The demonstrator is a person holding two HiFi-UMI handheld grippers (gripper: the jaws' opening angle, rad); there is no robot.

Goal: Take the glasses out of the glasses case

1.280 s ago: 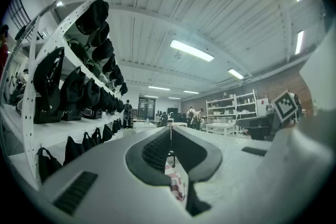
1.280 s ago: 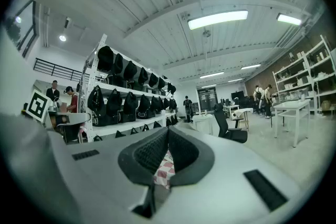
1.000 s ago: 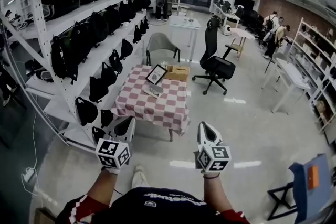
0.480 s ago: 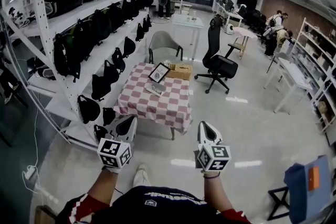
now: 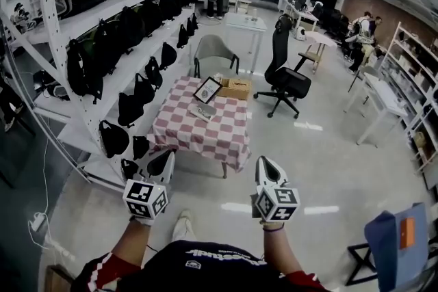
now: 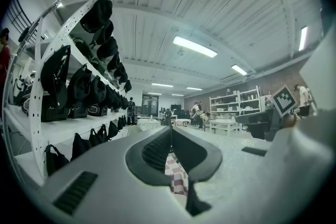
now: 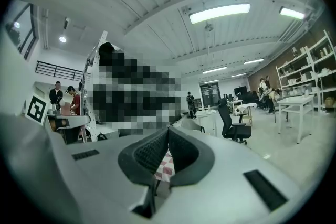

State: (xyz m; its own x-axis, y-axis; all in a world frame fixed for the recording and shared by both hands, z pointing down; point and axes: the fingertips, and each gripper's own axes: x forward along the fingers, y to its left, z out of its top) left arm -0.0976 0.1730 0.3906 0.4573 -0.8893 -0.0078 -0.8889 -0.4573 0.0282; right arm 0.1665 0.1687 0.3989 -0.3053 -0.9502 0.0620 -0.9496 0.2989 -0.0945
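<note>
- Head view: a big workroom, with a rack of black bags on the left and a bench under a checked cloth straight ahead on the floor.
- On the bench lie a frame, a box and, in front of the frame, a small grey thing I take to be the case. No glasses show, so I judge them to be inside it.
- The case is too small here to read its long axis.
- The left hand-held gripper and right hand-held gripper are held low, side by side, both pointing at the bench and well apart from it.
- The case lies ahead, between their lines and a little to the left, so the left one is slightly nearer.
- Left gripper view: the left hand-held gripper has its jaws together with nothing between them. Checked cloth shows through the slit below.
- Right gripper view: the right hand-held gripper is likewise closed and empty, with cloth showing below its tips.
- Judgement: the task is not begun; the coming move is a walk up to the bench.
</note>
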